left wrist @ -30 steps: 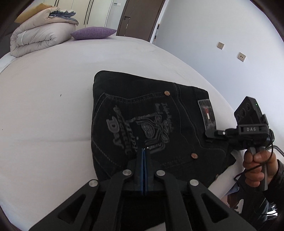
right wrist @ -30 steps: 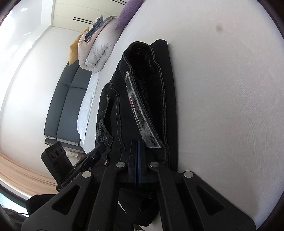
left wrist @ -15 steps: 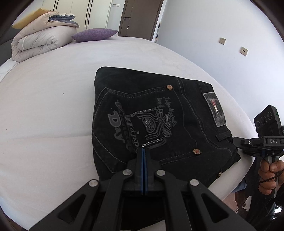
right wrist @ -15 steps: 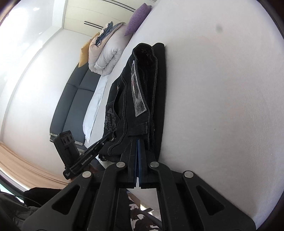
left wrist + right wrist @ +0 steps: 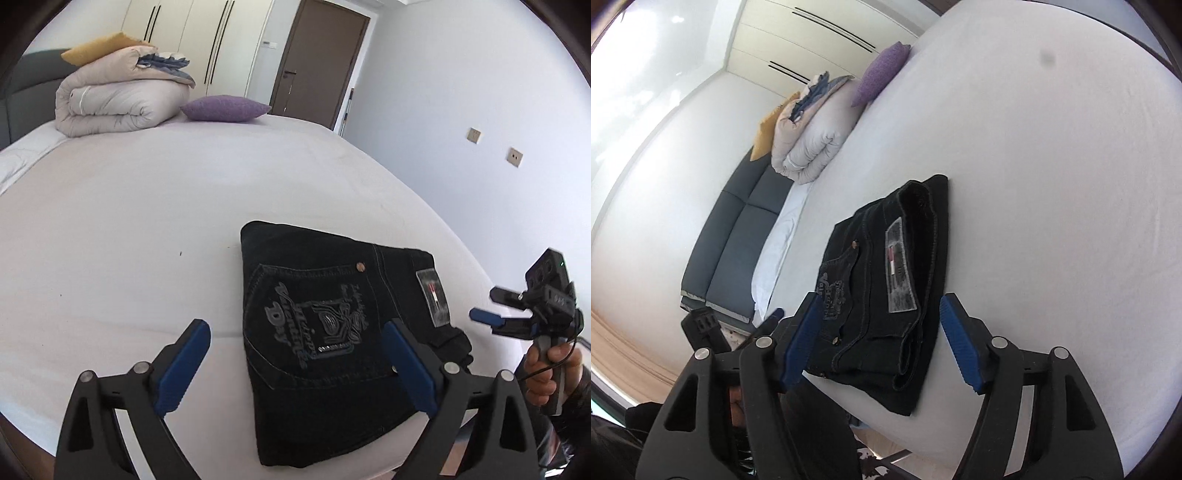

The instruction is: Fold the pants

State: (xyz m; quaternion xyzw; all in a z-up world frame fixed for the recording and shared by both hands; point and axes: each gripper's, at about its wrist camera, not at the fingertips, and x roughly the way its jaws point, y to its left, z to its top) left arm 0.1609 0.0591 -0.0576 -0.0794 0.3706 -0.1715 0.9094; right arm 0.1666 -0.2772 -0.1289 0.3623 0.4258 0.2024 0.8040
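Your left gripper (image 5: 295, 354) and right gripper (image 5: 882, 339) have just opened their jaws; both stand apart, empty. The folded pants (image 5: 332, 332) lie on the bed (image 5: 147, 221), lower centre of frame, just ahead of both, long axis running away from you.

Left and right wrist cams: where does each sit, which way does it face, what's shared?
Left wrist: on the left gripper, angled down over the folded black pants toward door and wardrobe; open fingers, right gripper in a hand.
Right wrist: on the right gripper, facing along the pants' waistband toward the sofa; open fingers.
Shared: pants, white bed, rolled duvet, purple pillow.
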